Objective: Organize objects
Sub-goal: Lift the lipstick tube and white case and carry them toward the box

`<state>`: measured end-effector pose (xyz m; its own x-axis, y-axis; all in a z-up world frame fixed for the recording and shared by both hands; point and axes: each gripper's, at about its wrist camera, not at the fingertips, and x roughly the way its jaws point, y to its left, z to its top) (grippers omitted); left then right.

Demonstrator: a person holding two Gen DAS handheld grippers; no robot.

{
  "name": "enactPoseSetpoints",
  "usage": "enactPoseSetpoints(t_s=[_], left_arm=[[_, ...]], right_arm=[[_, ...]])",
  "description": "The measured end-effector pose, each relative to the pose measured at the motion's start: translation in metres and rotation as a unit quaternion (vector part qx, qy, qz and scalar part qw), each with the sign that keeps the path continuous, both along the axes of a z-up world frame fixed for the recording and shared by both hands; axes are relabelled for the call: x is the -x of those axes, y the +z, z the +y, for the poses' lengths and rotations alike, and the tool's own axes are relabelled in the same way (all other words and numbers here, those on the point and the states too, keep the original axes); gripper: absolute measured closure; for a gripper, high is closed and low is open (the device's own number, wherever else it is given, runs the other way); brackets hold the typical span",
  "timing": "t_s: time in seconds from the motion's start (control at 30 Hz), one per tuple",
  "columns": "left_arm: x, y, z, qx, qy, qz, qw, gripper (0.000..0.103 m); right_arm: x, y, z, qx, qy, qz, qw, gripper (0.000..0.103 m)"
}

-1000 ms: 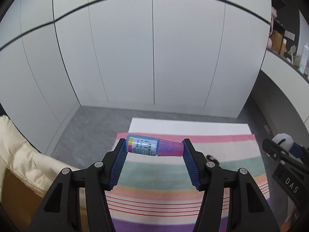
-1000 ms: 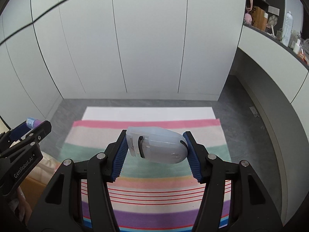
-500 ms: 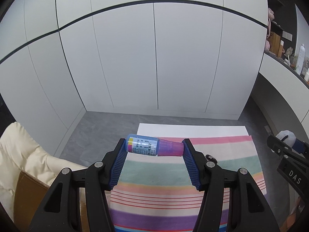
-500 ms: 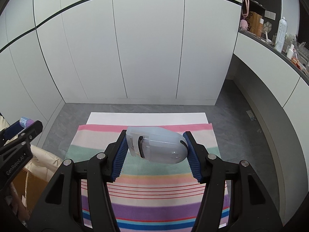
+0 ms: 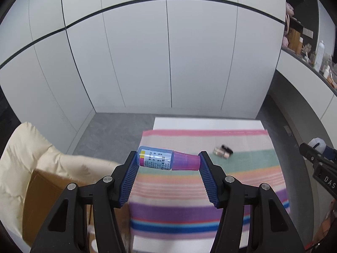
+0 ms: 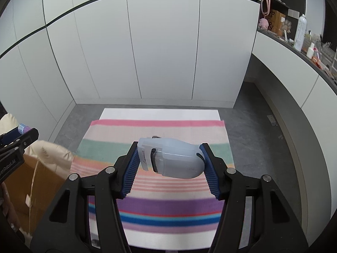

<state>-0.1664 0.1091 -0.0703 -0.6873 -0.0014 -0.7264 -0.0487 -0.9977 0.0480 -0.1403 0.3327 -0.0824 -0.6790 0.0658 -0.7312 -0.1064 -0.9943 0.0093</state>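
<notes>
My left gripper (image 5: 168, 160) is shut on a small blue bottle with a purple cap (image 5: 166, 160), held sideways high above the striped cloth (image 5: 202, 191). My right gripper (image 6: 169, 158) is shut on a pale translucent plastic case (image 6: 174, 160), also held well above the striped cloth (image 6: 155, 191). A small beige and black item (image 5: 223, 151) lies on the cloth's green stripe; in the right wrist view it is almost hidden behind the case. The left gripper shows at the left edge of the right wrist view (image 6: 16, 147), the right gripper at the right edge of the left wrist view (image 5: 320, 164).
An open cardboard box (image 5: 44, 198) with a cream padded cover (image 5: 31, 147) draped over it stands left of the table. White cabinet doors (image 5: 168, 63) form the back wall. A shelf (image 6: 299, 42) at the right holds bottles and clutter.
Both grippers have risen and pulled back with their objects still held; more of the cloth and the box has come into view, and the small item on the cloth now shows.
</notes>
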Motion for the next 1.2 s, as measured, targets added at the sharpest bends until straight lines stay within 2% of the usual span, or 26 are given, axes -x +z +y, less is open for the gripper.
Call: enactPoseSetpoints(t_s=[0.37,0.53,0.6,0.7,0.9,1.2], left_arm=[[-0.08,0.0,-0.007,0.02,-0.024,0.004,0.9995,0.044],[-0.114,-0.01,-0.013,0.023,-0.032,-0.004,0.9992,0.044],[-0.124,-0.017,-0.016,0.018,-0.037,-0.025,0.9988,0.044],[-0.134,-0.026,-0.024,0.005,-0.032,-0.048,0.9983,0.044],[-0.146,-0.035,-0.041,0.006,-0.016,-0.061,0.998,0.044],[-0.143,-0.034,-0.048,0.005,-0.014,-0.061,0.998,0.044]], right_arm=[[-0.072,-0.013,0.015,0.018,0.001,-0.028,0.999,0.044],[-0.103,-0.016,0.02,0.014,-0.004,-0.034,0.999,0.044],[-0.115,-0.018,0.021,0.013,-0.004,-0.033,0.999,0.044],[-0.132,-0.021,0.023,0.016,-0.003,-0.036,0.999,0.044],[-0.163,-0.029,0.026,0.016,-0.006,-0.048,0.999,0.044],[-0.164,-0.035,0.025,0.026,-0.01,-0.056,0.998,0.044]])
